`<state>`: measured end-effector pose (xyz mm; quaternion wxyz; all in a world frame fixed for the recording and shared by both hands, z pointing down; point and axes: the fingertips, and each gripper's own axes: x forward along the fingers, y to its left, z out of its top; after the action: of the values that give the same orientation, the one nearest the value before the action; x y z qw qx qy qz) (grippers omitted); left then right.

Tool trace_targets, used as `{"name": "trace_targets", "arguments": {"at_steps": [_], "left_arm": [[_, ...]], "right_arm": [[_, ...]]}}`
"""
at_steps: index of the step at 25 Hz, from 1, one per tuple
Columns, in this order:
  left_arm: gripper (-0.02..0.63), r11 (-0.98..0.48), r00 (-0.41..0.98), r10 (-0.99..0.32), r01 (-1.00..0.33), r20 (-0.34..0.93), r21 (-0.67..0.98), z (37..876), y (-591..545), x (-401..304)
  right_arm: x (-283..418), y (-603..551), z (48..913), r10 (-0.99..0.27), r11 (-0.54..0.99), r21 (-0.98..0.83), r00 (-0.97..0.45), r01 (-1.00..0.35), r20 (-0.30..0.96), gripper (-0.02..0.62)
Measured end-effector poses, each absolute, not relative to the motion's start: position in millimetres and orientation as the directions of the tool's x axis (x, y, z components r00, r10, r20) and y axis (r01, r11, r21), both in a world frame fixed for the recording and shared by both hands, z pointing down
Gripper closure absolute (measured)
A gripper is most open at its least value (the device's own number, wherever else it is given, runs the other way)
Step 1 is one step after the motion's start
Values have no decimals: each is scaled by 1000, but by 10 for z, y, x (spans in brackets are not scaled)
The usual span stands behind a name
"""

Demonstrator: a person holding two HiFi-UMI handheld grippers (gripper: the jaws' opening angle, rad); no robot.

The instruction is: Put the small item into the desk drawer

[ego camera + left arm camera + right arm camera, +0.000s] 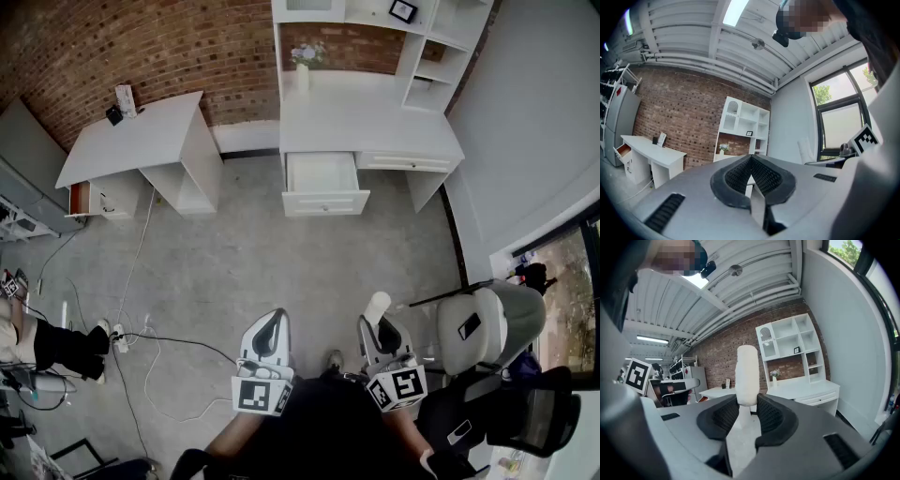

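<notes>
A small white cylinder (747,375) stands upright between the jaws of my right gripper (746,405), which is shut on it; in the head view this white cylinder (377,307) sticks out ahead of the right gripper (382,330) near the bottom middle. My left gripper (265,328) is beside it, held low, its jaws shut with nothing between them (751,169). The white desk (370,127) stands far ahead against the brick wall, with its left drawer (323,184) pulled open and looking empty. Both grippers are well back from the desk.
A second white desk (131,141) stands at the left with a small drawer open. Cables (141,347) trail over the grey floor at the left. A white office chair (487,328) is close at my right. A person's legs (56,345) show at the left edge.
</notes>
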<state>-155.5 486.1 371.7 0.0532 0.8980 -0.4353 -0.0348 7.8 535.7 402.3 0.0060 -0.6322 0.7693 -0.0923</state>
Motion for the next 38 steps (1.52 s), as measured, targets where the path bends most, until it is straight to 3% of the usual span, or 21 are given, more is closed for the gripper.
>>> {"name": "trace_targets", "arguments": {"at_steps": [38], "left_arm": [[581, -680, 695, -718, -709, 26, 184, 4000, 4384, -2490]], "right_arm": [[-848, 5097, 4131, -985, 52, -185, -80, -981, 150, 463]]}}
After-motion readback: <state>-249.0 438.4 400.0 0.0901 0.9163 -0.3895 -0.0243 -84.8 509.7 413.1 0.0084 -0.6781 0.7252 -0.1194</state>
